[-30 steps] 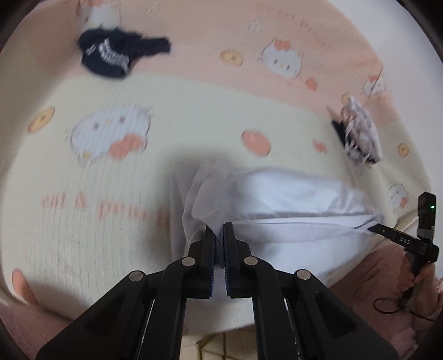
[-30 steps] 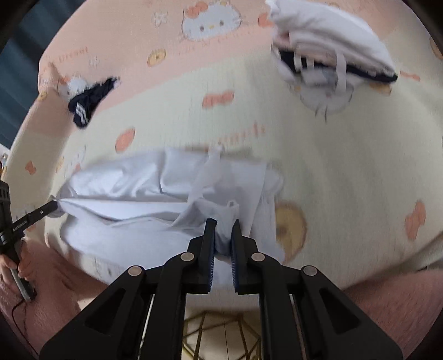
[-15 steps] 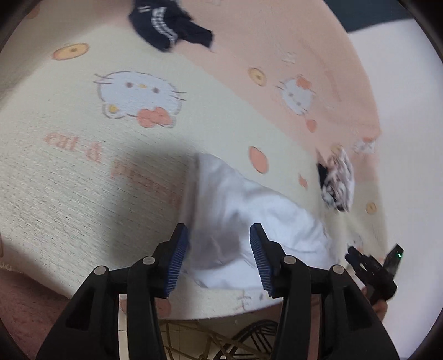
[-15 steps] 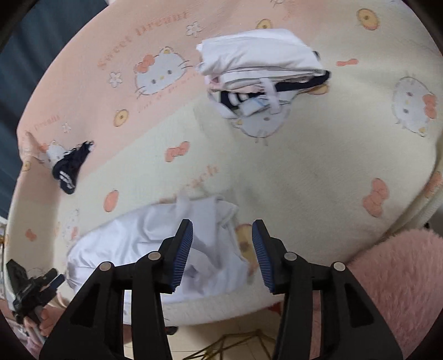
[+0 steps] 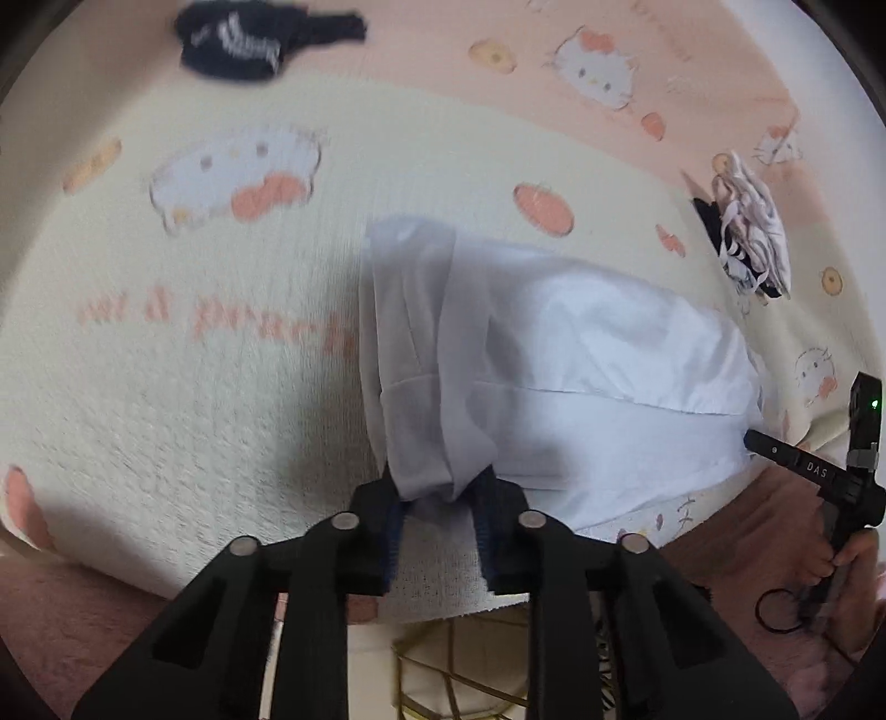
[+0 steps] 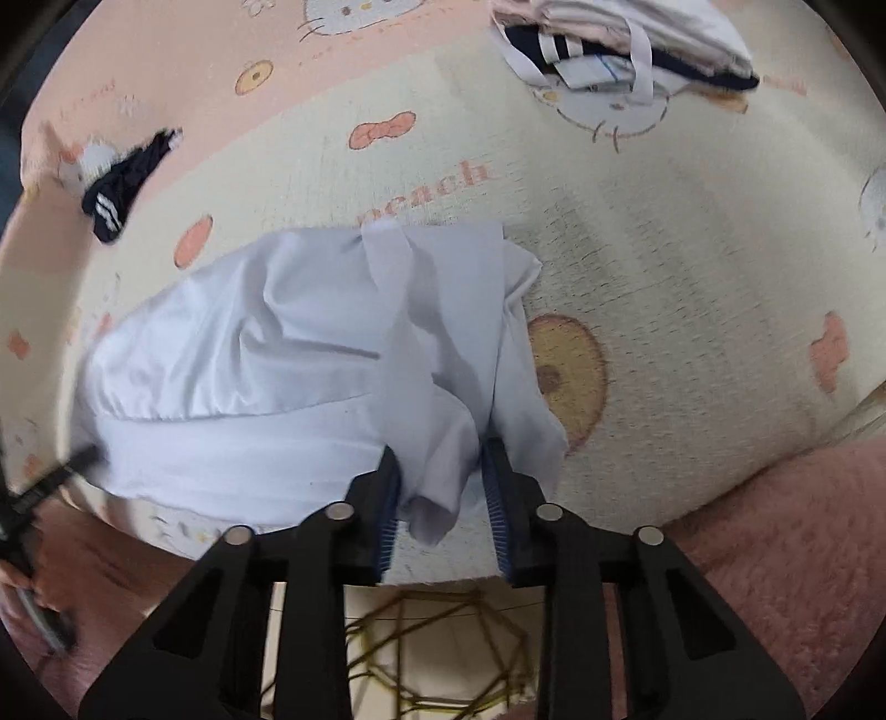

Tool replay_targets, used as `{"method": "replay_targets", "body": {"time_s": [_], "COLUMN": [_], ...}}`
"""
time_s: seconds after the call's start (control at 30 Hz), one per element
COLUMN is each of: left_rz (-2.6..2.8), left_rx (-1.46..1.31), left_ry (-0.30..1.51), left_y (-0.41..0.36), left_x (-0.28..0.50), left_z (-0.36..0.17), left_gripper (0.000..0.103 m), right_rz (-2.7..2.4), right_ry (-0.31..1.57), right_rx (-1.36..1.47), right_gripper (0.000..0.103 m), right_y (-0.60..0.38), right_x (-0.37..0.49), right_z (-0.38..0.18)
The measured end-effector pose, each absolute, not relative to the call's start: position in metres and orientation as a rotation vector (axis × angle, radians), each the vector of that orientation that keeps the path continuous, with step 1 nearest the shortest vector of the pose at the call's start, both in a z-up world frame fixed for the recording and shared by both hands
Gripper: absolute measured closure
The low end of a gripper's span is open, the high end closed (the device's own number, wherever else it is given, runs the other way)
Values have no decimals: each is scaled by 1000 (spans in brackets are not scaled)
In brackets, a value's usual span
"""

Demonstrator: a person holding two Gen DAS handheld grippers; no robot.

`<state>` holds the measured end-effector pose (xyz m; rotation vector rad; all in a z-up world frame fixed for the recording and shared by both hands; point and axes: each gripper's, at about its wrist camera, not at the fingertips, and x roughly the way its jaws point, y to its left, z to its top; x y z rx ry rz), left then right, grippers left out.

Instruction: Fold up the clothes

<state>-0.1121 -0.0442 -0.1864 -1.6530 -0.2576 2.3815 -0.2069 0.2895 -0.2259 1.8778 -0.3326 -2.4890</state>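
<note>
On blanket | left tongs, right tongs closing (cloth between) | white garment corners

Blanket – pink printed lettering, "peach" legible in right wrist view; same word blurred in left wrist view, preceding word unreadable.
Right gripper arm, seen from left wrist – white letters "DAS".
Dark garment – white print, too blurred to read.
</note>
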Motion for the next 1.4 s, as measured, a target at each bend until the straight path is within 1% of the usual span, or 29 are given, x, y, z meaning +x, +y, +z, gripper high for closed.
{"method": "replay_targets", "body": {"time_s": [0.03,0.13,0.2,0.27,0.3,0.33,0.4,0.43,0.47,0.5,0.57,0.6,0.7,0.77,0.8,0.83,0.87,0.93,0.97,1.03,1.07,1.1,1.13,1.17,1.23,1.3,1.4], "left_rz": [2397,2408,2394,2374,2363,2378,2429,2436,2424,2400,2346,2309,2248,2238,2238,2231,2221,2223,2240,2262,2272,2285,2299,2312,2326,2333,2319], "left_rx": [-1631,-1633,-1696,-1766,-1800,-1781,-1697,-1665,-1639,-1628,-1627,-1612,-1523,-1480,-1478,-1486,-1494,-1541,-1568,-1613,-1633,-1641,-1643,-1644,-1642,-1628,-1606], "left_ry": [-241,-225,-294,-374,-415,-452,-525,-559,-607,-654,-737,-808,-979,-1045,-1061,-1065,-1066,-1017,-975,-892,-850,-799,-745,-691,-623,-611,-674], "left_y": [-43,-46,-56,-67,-72,-78,-89,-93,-98,-101,-107,-109,-117,-119,-119,-120,-120,-115,-112,-104,-100,-95,-89,-83,-75,-74,-81], "left_x": [-110,-106,-106,-107,-108,-108,-109,-109,-110,-112,-116,-118,-117,-118,-118,-117,-117,-118,-118,-119,-120,-122,-124,-126,-128,-127,-129], "left_z": [-182,-177,-183,-190,-193,-191,-180,-177,-176,-178,-185,-187,-186,-184,-184,-185,-186,-189,-190,-192,-193,-194,-194,-194,-194,-192,-189], "left_gripper": [83,83,83,82,82,82,80,72,61,57,56,56,56,56,56,56,56,56,56,58,59,59,67,73,76,77,77], "right_rz": [-2531,-2599,-2603,-2569,-2549,-2545,-2535,-2559,-2583,-2635,-2655,-2651,-2590,-2572,-2559,-2545,-2514,-2451,-2424,-2498,-2511,-2524,-2539,-2555,-2559,-2515,-2479], "right_ry": [-290,-174,-130,-122,-127,-191,-319,-390,-459,-513,-545,-561,-615,-616,-613,-609,-602,-587,-579,-518,-552,-587,-621,-660,-767,-839,-774], "right_rx": [1852,1802,1807,1869,1906,1919,1938,1879,1817,1729,1679,1666,1696,1677,1666,1657,1672,1700,1715,1772,1777,1781,1786,1796,1801,1773,1753], "right_gripper": [81,82,82,82,79,72,69,68,67,67,66,66,66,66,63,61,62,77,78,76,76,69,64,64,64,64,64], "right_y": [285,275,271,272,273,280,294,300,307,313,315,315,315,313,311,308,306,301,299,299,303,307,311,317,328,336,323], "right_x": [-204,-198,-194,-192,-192,-193,-193,-191,-189,-187,-187,-189,-194,-193,-192,-191,-191,-192,-193,-193,-195,-196,-196,-196,-194,-192,-195], "right_z": [-221,-210,-208,-213,-217,-219,-221,-214,-207,-196,-191,-191,-202,-201,-200,-200,-205,-213,-217,-220,-221,-222,-222,-223,-225,-224,-224]}}
